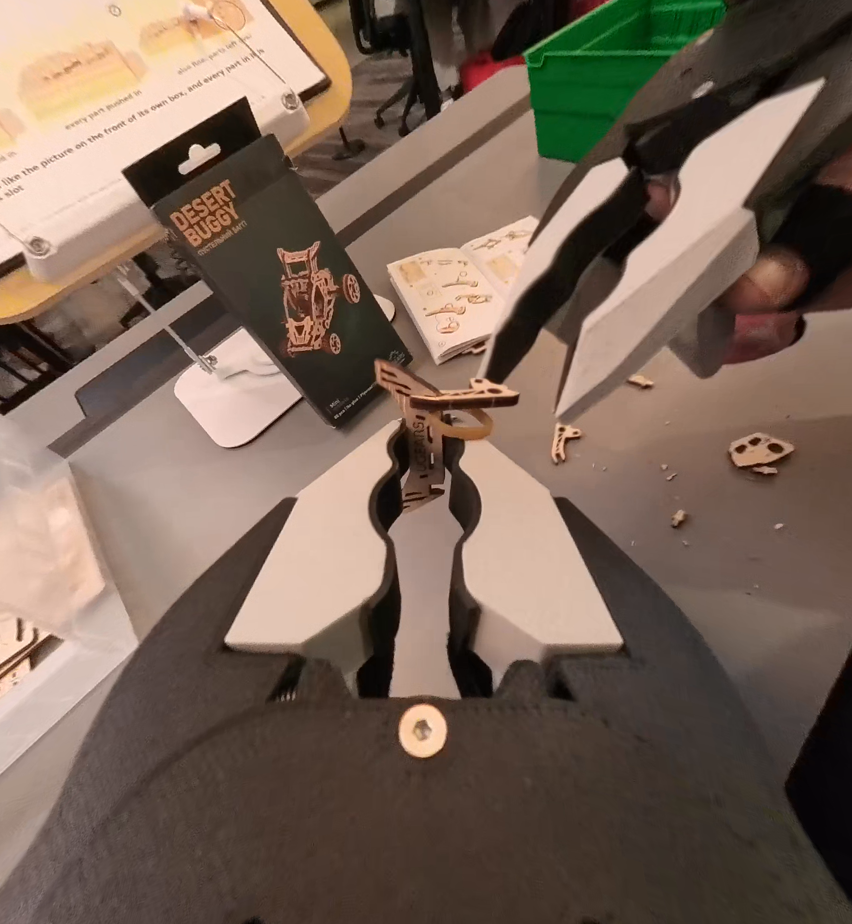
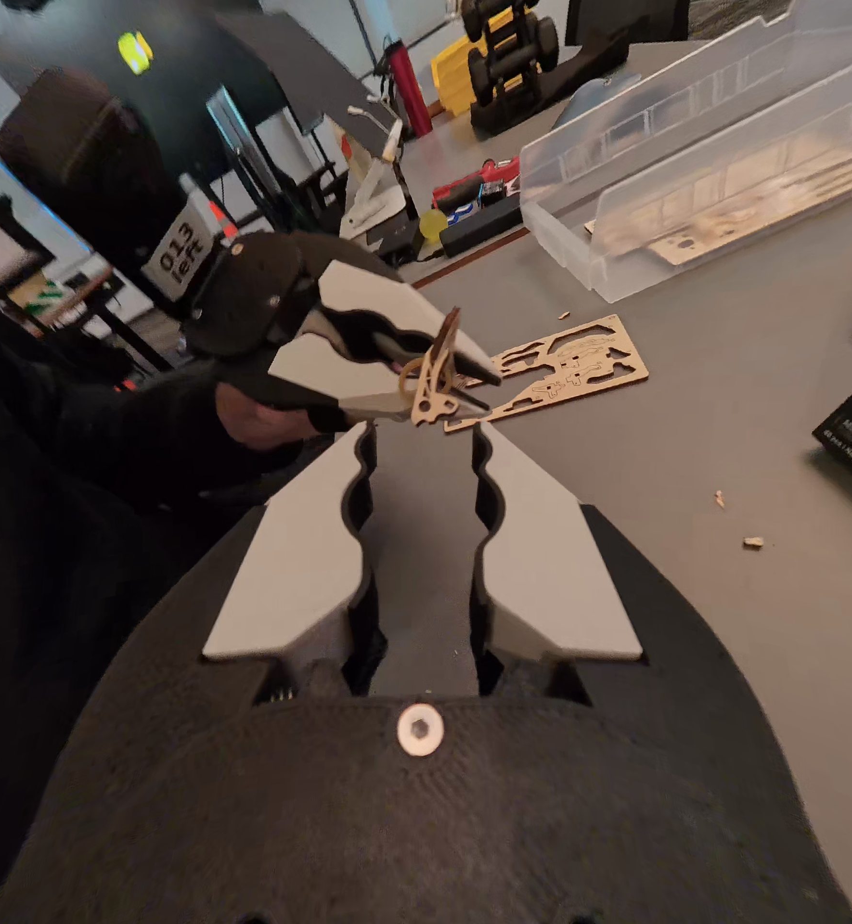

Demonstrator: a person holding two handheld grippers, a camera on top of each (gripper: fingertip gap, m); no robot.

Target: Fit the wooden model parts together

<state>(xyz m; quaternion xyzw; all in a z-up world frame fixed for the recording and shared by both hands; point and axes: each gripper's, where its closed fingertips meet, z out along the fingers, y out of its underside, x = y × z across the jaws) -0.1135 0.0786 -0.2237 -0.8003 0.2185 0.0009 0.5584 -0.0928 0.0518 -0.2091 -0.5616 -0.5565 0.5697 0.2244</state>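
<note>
- Two tools meet above the grey worktop [image 1: 664, 575].
- Left tool [image 1: 424, 440] is clenched on the wooden model assembly [image 1: 426, 425], held off the worktop.
- Right tool [image 2: 424, 430] is released, jaws apart, just beside the assembly.
- Loose wooden pieces [image 1: 761, 450] lie to the right.

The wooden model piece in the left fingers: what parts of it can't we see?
- Left wrist view: the lower end of the wooden model piece is hidden between the left gripper fingers.
- Right wrist view: the wooden model piece is small, and the left gripper fingers cover its far side.
- How the parts slot together is too small to tell.
</note>
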